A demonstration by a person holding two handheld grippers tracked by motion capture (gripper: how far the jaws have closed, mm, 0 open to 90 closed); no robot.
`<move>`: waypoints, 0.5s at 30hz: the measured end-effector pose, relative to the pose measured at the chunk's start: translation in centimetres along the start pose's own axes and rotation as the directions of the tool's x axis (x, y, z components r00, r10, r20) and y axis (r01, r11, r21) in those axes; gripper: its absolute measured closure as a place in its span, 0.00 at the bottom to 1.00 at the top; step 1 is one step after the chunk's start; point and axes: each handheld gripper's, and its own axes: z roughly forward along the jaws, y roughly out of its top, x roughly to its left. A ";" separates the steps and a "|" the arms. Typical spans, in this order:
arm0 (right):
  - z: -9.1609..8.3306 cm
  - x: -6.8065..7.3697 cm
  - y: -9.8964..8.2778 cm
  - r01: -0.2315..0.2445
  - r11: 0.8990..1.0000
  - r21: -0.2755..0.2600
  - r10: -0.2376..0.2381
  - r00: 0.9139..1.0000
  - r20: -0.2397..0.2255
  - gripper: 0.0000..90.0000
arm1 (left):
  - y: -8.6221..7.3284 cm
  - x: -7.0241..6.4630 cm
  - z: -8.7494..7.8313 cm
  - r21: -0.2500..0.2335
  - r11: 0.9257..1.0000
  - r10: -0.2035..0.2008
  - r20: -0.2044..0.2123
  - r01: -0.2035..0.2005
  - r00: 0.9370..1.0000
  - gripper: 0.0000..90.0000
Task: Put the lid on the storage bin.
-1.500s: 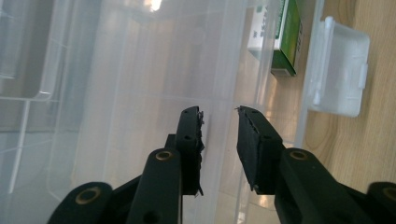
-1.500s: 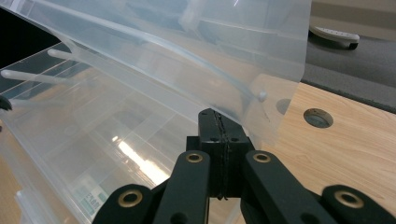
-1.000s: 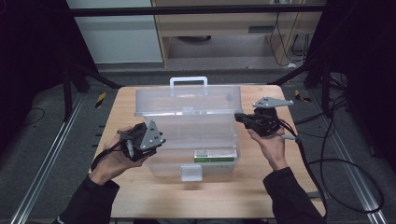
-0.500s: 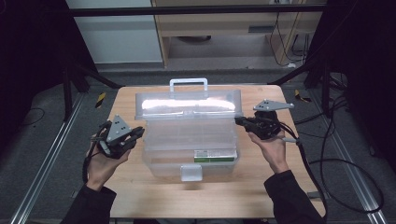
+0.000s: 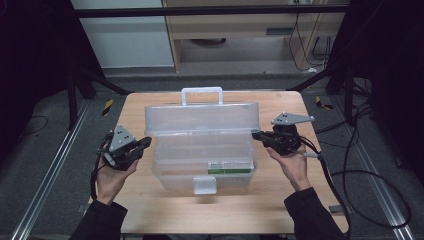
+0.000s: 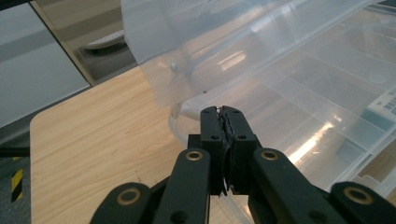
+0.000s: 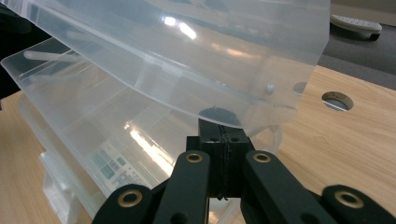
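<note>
Clear ribbed plastic box [image 5: 202, 150], lid raised, on woodgrain table [image 5: 150, 210]; left tongs [image 6: 222, 112] just closed empty; right tongs [image 7: 226, 125] closed under lid edge.

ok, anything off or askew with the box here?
Nothing damaged or spilled. The clear plastic box sits square on the table, its lid partly raised. The right gripper, jaws shut, has its tips under the lid's edge; the left gripper, jaws shut, sits beside the box's left end.

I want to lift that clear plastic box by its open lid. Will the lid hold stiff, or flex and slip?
The lid looks thin and see-through, so it probably flexes. Its glossy surface likely slips between pads. The box seems nearly empty, so probably light, though its raised lid might make it tip.
</note>
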 end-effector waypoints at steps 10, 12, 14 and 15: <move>-0.3 0.5 -1.4 0.012 1.000 0.029 -0.012 1.000 0.001 1.00 | -0.7 -0.2 0.2 0.004 1.000 -0.011 0.014 0.011 1.000 0.98; -0.5 0.4 -1.7 0.013 0.999 0.031 -0.013 1.000 0.006 1.00 | -0.9 -0.3 0.2 0.013 1.000 -0.003 0.010 0.003 1.000 0.98; -0.7 0.4 -2.0 0.012 0.999 0.033 -0.012 1.000 0.009 1.00 | -1.0 -0.4 0.2 0.020 1.000 0.000 0.014 0.000 1.000 0.98; -0.7 0.3 -2.1 0.009 0.999 0.035 -0.009 1.000 0.009 1.00 | -1.1 -0.4 0.2 0.022 1.000 -0.001 0.014 0.001 1.000 0.98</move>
